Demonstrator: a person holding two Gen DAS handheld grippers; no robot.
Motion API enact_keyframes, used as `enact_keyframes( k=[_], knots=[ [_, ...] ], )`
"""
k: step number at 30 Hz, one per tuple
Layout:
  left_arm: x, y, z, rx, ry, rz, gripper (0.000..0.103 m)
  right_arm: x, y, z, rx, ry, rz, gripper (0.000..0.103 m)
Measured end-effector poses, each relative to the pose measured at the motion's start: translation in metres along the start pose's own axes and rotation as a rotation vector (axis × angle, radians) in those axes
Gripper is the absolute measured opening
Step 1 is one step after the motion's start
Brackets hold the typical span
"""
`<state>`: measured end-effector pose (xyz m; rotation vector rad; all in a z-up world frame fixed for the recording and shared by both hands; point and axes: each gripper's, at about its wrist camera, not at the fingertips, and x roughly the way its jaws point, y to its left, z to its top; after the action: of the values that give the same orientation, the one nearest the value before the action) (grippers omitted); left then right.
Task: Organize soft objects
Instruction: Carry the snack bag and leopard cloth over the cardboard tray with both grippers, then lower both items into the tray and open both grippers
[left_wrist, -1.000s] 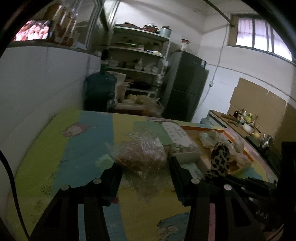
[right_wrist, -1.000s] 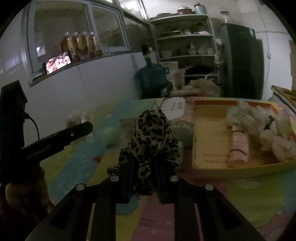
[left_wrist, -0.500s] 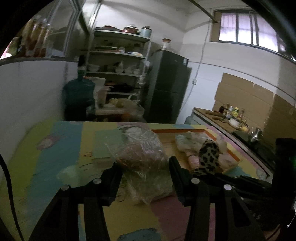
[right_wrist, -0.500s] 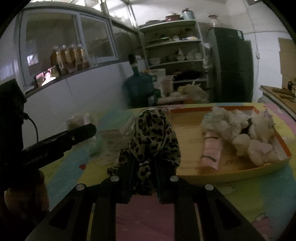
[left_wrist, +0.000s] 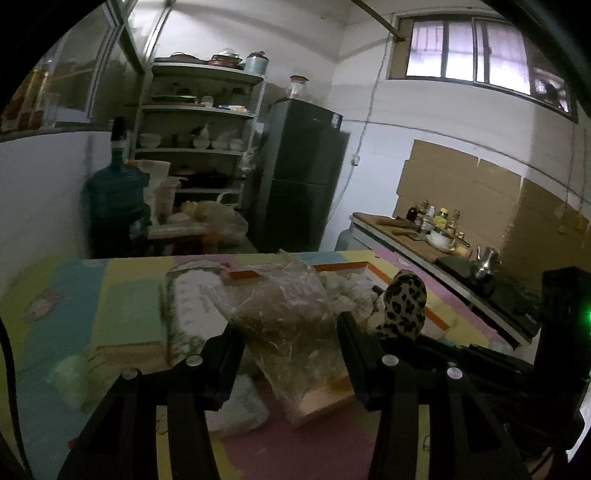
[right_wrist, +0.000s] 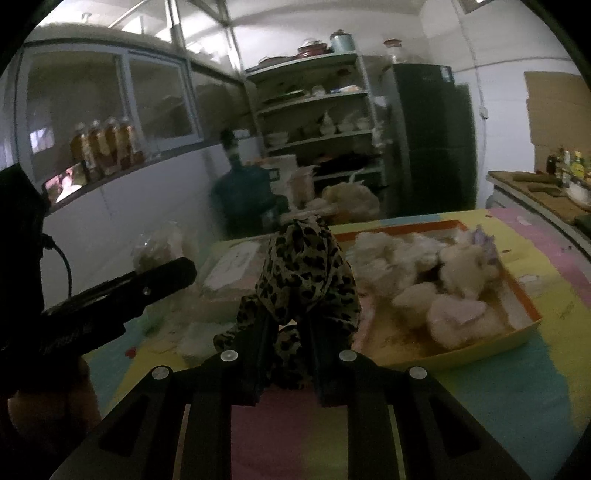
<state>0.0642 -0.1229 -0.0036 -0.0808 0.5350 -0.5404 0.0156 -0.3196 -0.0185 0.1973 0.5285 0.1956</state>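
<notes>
Two soft items are in hand at once, one per tool. The left gripper (left_wrist: 290, 345) has its black jaws set about half apart and pressed against a crumpled clear plastic bag with brownish contents (left_wrist: 284, 317); the bag bulges between the fingers and hangs clear of the tabletop, so the wide setting looks like a grip sized to its bulk, not idle jaws. The right gripper (right_wrist: 284, 332) is clamped tight on a leopard-print fabric piece (right_wrist: 303, 273), which stands bunched above the fingertips and drapes down around them. Thin cloth needs that narrow pinch to stay caught.

Both loads are carried low over the pastel patchwork tablecloth (right_wrist: 517, 398), near a shallow yellow cardboard tray with an orange rim (right_wrist: 524, 306). The tray already holds a heap of white fluffy plush pieces (right_wrist: 436, 291), so it probably serves as the collecting place, and the two held items seem headed there. A flat white packet (left_wrist: 192, 299) lies on the cloth left of the tray, apparently not yet sorted.
</notes>
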Motion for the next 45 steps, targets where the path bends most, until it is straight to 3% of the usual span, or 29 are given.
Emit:
enact_keyframes(
  k=[21,37,45],
  knots=[
    [0.068,-0.037,0.022,0.010,0.027,-0.037,0.051,0.001,-0.063,0.036,0.015,-0.080,-0.072,0.020],
    [0.122,-0.028,0.020,-0.026,0.120,-0.003,0.051,0.042,-0.086,0.047,0.011,-0.022,-0.056,0.020],
    [0.145,-0.016,0.013,-0.064,0.206,-0.009,0.051,0.066,-0.091,0.049,0.011,0.024,-0.049,0.020]
  ],
)
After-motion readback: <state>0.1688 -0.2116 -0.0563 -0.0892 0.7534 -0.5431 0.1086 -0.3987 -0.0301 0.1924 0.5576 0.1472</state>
